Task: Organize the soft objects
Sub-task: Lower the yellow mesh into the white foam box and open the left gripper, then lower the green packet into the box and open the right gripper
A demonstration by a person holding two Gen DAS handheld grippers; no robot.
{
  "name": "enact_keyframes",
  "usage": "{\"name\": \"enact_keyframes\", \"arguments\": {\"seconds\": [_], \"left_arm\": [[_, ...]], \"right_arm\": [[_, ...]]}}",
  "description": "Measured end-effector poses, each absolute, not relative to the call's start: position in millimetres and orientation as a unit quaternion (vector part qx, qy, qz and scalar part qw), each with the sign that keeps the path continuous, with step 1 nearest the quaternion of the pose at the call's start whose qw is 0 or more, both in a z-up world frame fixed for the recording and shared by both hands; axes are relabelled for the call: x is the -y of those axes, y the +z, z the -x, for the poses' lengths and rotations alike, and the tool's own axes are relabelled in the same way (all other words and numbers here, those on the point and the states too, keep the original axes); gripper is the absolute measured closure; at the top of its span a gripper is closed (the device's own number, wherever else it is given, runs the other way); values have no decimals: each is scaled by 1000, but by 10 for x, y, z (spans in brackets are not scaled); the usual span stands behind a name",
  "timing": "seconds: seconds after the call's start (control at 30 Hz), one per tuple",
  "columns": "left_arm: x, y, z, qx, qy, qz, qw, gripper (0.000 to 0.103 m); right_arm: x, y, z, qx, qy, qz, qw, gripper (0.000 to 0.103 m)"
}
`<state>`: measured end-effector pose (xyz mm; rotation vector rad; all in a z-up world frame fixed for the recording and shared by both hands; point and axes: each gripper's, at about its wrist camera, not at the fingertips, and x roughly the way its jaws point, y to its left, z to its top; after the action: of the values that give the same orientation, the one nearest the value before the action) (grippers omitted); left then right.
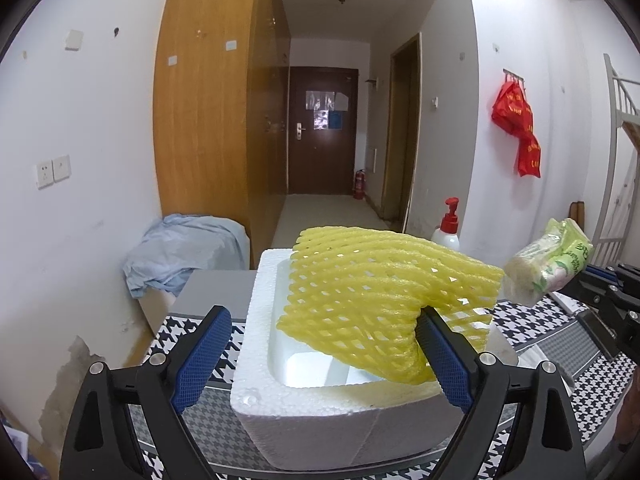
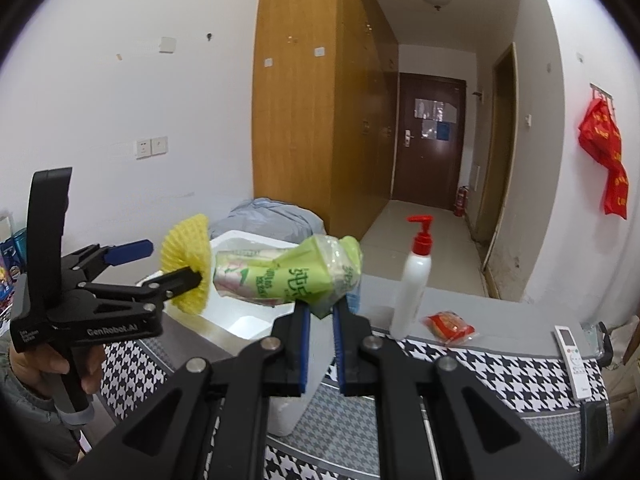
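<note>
A white styrofoam box (image 1: 256,384) stands open on the houndstooth table. My left gripper (image 1: 324,360) is open above it; a yellow foam net (image 1: 384,296) hangs on its right finger (image 1: 444,360) over the box. In the right wrist view the left gripper (image 2: 168,264) shows at left with the net (image 2: 188,260) on its lower finger. My right gripper (image 2: 320,340) is shut on a green tissue pack (image 2: 288,276), held in the air just right of the box (image 2: 240,324). The pack also shows in the left wrist view (image 1: 548,268).
A white pump bottle with red top (image 2: 412,280), a red snack packet (image 2: 450,326) and a white remote (image 2: 574,356) lie on the table at right. A blue cloth (image 1: 180,248) lies behind the box. A wooden wardrobe and hallway stand beyond.
</note>
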<state>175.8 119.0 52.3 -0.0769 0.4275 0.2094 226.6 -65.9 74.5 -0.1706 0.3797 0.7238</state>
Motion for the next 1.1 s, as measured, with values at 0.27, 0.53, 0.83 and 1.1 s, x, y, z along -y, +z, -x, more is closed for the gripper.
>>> {"name": "enact_keyframes", "arguments": {"seconds": [0.27,0.53,0.83,1.1], "left_arm": [[-1214,511,-1721,-213,111,40,970,10],[-1271,490,-1720,-220,118,39,968,10],[-1310,485,-1732,-218,111,38,969,10],[-1350,502,-1641,-205,95,40,973,10]], "right_arm": [[523,765,-2268,-186,371,91,905,89],[440,826,-2214,-178,388,92,900,89],[311,841,-2128,-169,404,106,893,89],[143,772,-2237,-187,399,119,890,89]]}}
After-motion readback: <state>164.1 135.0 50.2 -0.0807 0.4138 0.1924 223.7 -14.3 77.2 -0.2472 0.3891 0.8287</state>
